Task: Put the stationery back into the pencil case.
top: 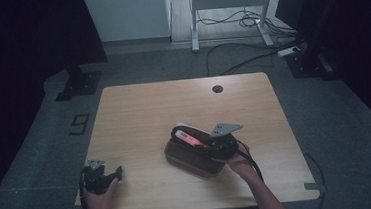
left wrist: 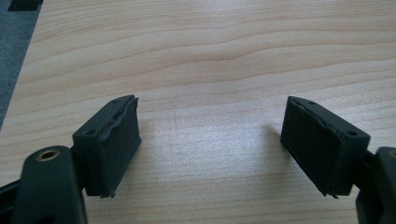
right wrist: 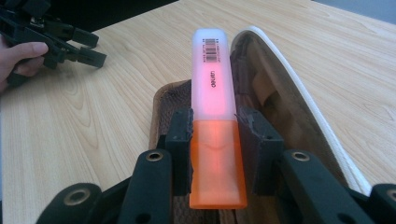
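Note:
An orange highlighter (right wrist: 215, 126) with a pale pink cap and a barcode sits clamped between the jaws of my right gripper (right wrist: 215, 135), held just over the opening of a brown pencil case (right wrist: 261, 98) with a white-edged flap. From above, the right gripper (top: 215, 143) is over the right end of the pencil case (top: 190, 159), and the highlighter (top: 190, 139) points left across it. My left gripper (top: 110, 176) rests near the table's front left corner, open, with bare wood between its pads (left wrist: 114, 144).
The wooden table (top: 139, 113) has a round cable hole (top: 217, 88) at its far edge. The left gripper (right wrist: 56, 39) and the hand holding it appear at the upper left of the right gripper view. Cables lie on the floor beyond the table.

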Action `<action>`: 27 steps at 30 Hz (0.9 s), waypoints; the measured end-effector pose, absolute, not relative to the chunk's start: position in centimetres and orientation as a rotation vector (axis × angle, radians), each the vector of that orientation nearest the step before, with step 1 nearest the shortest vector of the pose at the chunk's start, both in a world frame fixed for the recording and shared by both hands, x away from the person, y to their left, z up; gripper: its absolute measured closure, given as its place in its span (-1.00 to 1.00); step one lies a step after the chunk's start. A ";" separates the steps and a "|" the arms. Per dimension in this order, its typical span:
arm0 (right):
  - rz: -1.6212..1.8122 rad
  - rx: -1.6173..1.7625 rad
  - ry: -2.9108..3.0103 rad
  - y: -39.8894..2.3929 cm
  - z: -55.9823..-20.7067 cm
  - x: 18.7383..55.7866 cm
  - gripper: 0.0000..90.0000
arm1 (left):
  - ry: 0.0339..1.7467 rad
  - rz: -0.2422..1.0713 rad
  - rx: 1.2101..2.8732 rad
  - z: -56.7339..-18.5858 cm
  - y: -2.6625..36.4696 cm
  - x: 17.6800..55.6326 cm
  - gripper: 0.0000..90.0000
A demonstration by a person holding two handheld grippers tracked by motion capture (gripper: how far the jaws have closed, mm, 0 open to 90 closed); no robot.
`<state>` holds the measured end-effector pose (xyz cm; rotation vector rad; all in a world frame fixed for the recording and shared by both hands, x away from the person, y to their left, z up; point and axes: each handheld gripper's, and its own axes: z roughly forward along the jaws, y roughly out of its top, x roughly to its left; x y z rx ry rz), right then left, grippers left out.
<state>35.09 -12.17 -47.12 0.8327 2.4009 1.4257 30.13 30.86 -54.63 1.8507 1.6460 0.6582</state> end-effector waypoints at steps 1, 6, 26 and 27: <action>1.425 0.834 2.402 -12.2 -47.1 35.1 0.46 | 1.646 0.658 1.851 -54.6 30.9 30.1 -0.57; 1.419 0.835 2.405 -12.6 -47.1 35.3 0.46 | 1.646 0.658 1.851 -54.6 30.9 30.1 -0.57; 1.360 0.842 2.433 -12.7 -48.0 35.8 0.46 | 1.646 0.658 1.851 -54.6 30.9 30.1 -0.57; 1.352 0.839 2.437 -12.7 -48.1 35.8 0.46 | 1.646 0.658 1.851 -54.6 30.9 30.1 -0.57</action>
